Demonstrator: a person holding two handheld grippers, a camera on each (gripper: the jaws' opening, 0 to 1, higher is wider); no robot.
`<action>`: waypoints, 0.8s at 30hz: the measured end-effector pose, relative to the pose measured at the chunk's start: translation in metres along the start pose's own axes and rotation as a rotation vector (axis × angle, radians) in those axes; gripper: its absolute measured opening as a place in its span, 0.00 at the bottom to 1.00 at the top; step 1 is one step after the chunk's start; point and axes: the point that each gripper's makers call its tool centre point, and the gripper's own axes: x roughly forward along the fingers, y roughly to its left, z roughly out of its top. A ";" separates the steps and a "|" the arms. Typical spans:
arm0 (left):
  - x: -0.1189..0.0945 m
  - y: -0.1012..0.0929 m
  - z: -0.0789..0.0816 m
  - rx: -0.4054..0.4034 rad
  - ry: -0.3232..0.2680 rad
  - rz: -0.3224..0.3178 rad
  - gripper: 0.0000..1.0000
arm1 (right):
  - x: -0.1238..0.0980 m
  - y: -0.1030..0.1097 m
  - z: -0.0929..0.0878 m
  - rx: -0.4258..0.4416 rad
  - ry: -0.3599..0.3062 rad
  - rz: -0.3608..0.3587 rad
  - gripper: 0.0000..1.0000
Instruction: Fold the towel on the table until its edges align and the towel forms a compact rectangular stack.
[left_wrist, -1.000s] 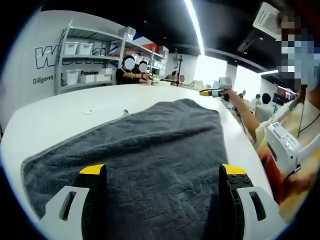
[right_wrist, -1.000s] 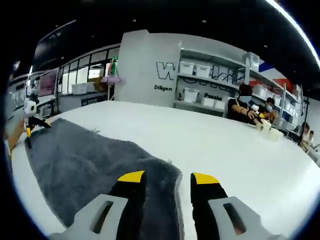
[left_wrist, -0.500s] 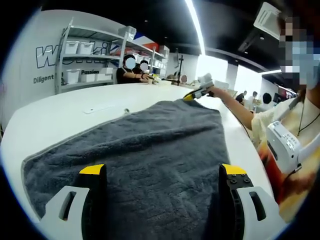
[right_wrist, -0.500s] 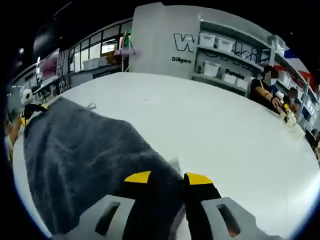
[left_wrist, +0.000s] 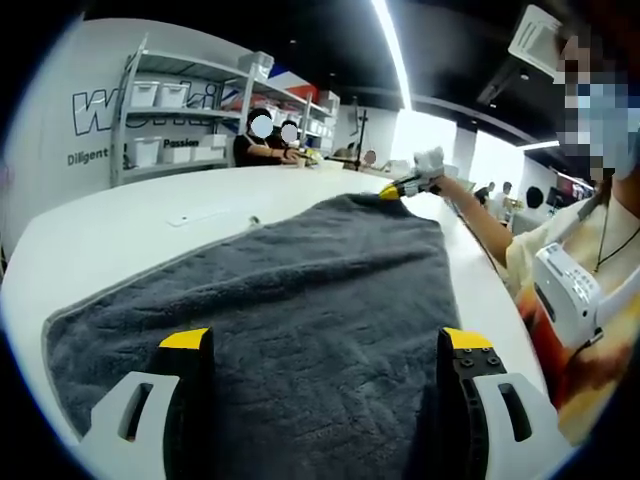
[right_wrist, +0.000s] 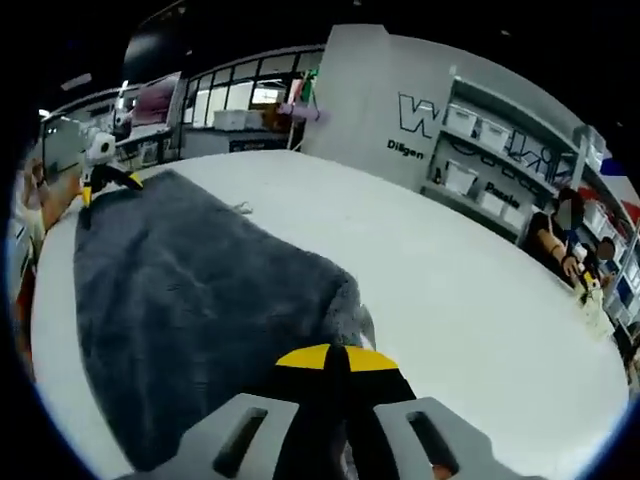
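Note:
A dark grey towel (left_wrist: 300, 290) lies spread flat on the white table (left_wrist: 110, 235). My left gripper (left_wrist: 325, 345) stands open, its two yellow-tipped jaws wide apart over the towel's near edge. At the towel's far corner sits my right gripper (left_wrist: 402, 186), held on a person's outstretched arm. In the right gripper view, my right gripper (right_wrist: 335, 358) is shut on the corner of the towel (right_wrist: 200, 290), which puckers up slightly just ahead of the tips. The left gripper (right_wrist: 100, 178) shows small at the towel's far end.
Bare table (right_wrist: 470, 300) stretches wide beyond the towel. A small flat label (left_wrist: 195, 215) lies on it past the towel's left edge. Shelves with white bins (left_wrist: 165, 125) and seated people (left_wrist: 268, 142) are at the far side. The person holding the grippers (left_wrist: 580, 290) stands at the right.
My right gripper has come down onto the towel's far corner and its jaws have gone from apart to shut on it. The left gripper has stayed open in place.

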 end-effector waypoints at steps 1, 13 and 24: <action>0.000 0.000 0.000 -0.001 0.000 0.000 0.91 | -0.001 0.009 -0.004 -0.012 0.023 0.019 0.00; 0.000 -0.002 0.001 -0.002 -0.004 -0.002 0.90 | 0.001 0.048 -0.026 -0.012 0.094 0.100 0.05; -0.001 -0.002 0.001 -0.002 -0.005 -0.002 0.90 | -0.018 0.003 0.012 0.331 -0.165 0.033 0.23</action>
